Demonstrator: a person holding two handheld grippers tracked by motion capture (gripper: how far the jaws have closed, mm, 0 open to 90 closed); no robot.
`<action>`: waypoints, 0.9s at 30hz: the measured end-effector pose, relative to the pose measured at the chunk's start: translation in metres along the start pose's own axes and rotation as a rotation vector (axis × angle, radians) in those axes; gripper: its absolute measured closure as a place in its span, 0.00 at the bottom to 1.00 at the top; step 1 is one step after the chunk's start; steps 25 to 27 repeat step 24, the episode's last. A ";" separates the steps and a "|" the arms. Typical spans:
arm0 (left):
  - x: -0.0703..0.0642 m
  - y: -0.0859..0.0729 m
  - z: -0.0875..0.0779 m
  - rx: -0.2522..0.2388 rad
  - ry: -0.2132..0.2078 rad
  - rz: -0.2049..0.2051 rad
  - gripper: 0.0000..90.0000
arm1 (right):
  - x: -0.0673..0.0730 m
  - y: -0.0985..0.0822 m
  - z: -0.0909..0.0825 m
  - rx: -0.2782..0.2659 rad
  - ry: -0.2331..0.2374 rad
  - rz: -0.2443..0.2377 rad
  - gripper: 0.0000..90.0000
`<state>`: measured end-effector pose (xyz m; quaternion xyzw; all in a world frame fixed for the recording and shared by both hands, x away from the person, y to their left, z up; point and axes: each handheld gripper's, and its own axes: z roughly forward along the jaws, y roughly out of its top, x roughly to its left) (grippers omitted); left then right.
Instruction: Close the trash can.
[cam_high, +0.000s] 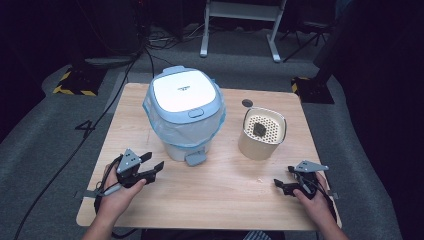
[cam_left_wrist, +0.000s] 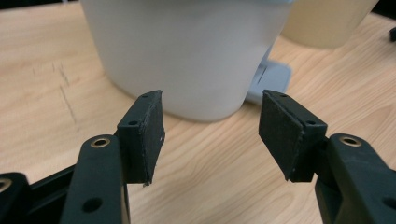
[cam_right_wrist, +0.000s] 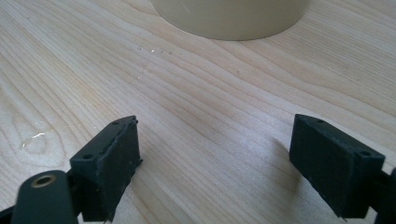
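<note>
Pedal bin (cam_high: 184, 112), white with pale blue lid and plastic liner, stands at the table's (cam_high: 210, 200) centre, foot pedal (cam_high: 196, 159) facing the person. Cream perforated-top container (cam_high: 262, 133) stands to its right, apart. Left gripper (cam_high: 151, 165): jaws released, empty, near the bin's base. Right gripper (cam_high: 284, 179): jaws released, empty, low over the table near the container.

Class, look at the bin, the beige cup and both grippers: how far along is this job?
Done: the white pedal bin with blue lid has a liner fitted, lid shut. In hand: nothing; the left gripper faces the bin with open jaws, and the right gripper is open, empty. Left: the dark scrap sits in the beige perforated-top cup.
</note>
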<state>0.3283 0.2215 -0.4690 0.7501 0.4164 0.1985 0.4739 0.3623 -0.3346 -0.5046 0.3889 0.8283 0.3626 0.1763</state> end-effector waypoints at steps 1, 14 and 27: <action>0.001 -0.002 0.002 0.005 0.004 -0.001 0.45 | 0.000 0.000 0.000 0.000 0.000 0.000 0.18; 0.014 -0.024 0.019 0.227 0.088 0.025 0.33 | 0.000 0.000 0.000 0.000 0.000 0.000 0.18; 0.020 -0.026 0.023 0.305 0.121 -0.008 0.19 | 0.000 0.000 0.000 0.000 0.000 0.000 0.18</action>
